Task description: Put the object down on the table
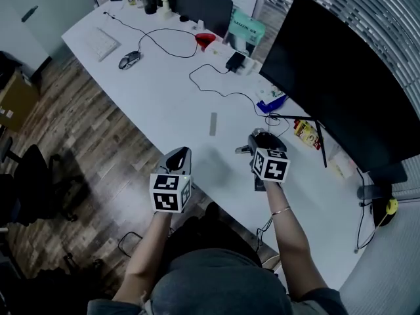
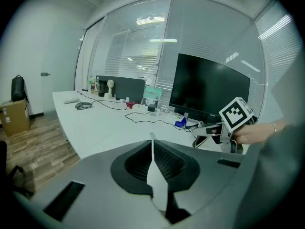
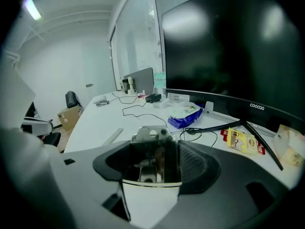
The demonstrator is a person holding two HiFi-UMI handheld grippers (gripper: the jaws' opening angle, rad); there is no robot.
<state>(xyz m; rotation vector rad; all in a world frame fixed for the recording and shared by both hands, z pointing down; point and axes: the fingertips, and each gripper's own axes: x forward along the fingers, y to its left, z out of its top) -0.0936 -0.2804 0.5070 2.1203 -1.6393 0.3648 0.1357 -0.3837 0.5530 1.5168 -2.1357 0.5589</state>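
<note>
My right gripper (image 1: 254, 147) is shut on a small silvery metal object (image 1: 245, 149) and holds it just above the white table (image 1: 164, 90), in front of the monitor stand. In the right gripper view the object (image 3: 151, 133) fills the gap between the jaws of the gripper (image 3: 155, 144), and its top plate with a round hole pokes out. My left gripper (image 1: 180, 153) hovers over the table's near edge, shut with nothing in it; its pads (image 2: 159, 159) meet in a thin line. From the left gripper view the right gripper (image 2: 209, 131) is off to the right.
A large black monitor (image 1: 341, 77) stands right of the grippers, with a blue packet (image 1: 270, 100), a yellow snack pack (image 1: 306, 134) and black cables (image 1: 216, 87) near its foot. A grey strip (image 1: 212, 123) lies ahead. A mouse (image 1: 128, 60) and a keyboard (image 1: 103, 42) lie far off.
</note>
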